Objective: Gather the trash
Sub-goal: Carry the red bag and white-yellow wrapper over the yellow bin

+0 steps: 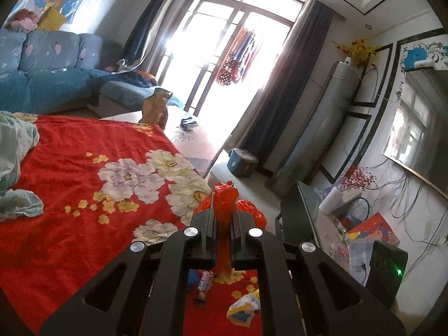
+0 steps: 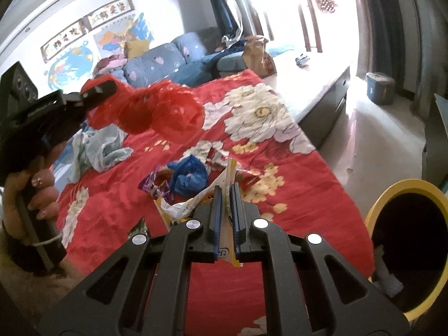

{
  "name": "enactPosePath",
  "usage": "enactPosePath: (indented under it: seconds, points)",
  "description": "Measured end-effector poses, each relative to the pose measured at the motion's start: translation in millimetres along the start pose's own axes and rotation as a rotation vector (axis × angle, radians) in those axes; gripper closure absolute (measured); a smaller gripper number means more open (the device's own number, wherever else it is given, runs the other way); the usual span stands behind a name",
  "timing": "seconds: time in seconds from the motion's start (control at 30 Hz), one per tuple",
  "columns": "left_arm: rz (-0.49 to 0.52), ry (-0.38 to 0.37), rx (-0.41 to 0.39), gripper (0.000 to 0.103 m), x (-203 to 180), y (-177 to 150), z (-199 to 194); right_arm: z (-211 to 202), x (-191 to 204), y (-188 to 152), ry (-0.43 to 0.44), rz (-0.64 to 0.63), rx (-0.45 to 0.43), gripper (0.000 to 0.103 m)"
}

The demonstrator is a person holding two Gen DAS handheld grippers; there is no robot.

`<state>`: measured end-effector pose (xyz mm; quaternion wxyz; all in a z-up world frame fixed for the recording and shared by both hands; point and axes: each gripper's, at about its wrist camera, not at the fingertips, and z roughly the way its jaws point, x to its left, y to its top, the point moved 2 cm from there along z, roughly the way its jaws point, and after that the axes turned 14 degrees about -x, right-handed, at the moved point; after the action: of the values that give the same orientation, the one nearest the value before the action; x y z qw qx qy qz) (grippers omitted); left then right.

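Observation:
My left gripper (image 1: 223,207) is shut on a red plastic bag (image 1: 224,196) and holds it above the red flowered bedspread (image 1: 70,168). The right wrist view shows that gripper (image 2: 98,89) at the left with the bag (image 2: 156,112) hanging from it. My right gripper (image 2: 226,189) is shut on a white and yellow wrapper (image 2: 196,207), just above the bedspread. A blue plastic bag (image 2: 189,175) and a purple wrapper (image 2: 154,184) lie just beyond it. A snack bar wrapper (image 1: 203,285) and a yellow and white wrapper (image 1: 243,308) lie under my left gripper.
A yellow-rimmed bin (image 2: 406,240) stands on the floor at the right of the bed. A crumpled light cloth (image 2: 103,148) lies on the bed. A brown paper bag (image 1: 155,109) stands on a low table beyond it. A blue box (image 1: 242,162) sits by the window.

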<state>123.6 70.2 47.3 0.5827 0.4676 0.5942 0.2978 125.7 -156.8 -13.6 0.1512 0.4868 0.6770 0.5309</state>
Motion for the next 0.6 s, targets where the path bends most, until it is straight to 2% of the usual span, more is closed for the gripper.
enactPosePath:
  seconds: [0.33,0.6]
  points:
    - [0.029,-0.035,0.015,0.097,-22,-4,2,-21,-28,15,-0.077,0.035,-0.057,0.099]
    - [0.063,-0.068,0.041,0.097,-44,-12,8,-41,-61,26,-0.183,0.062,-0.108,0.099]
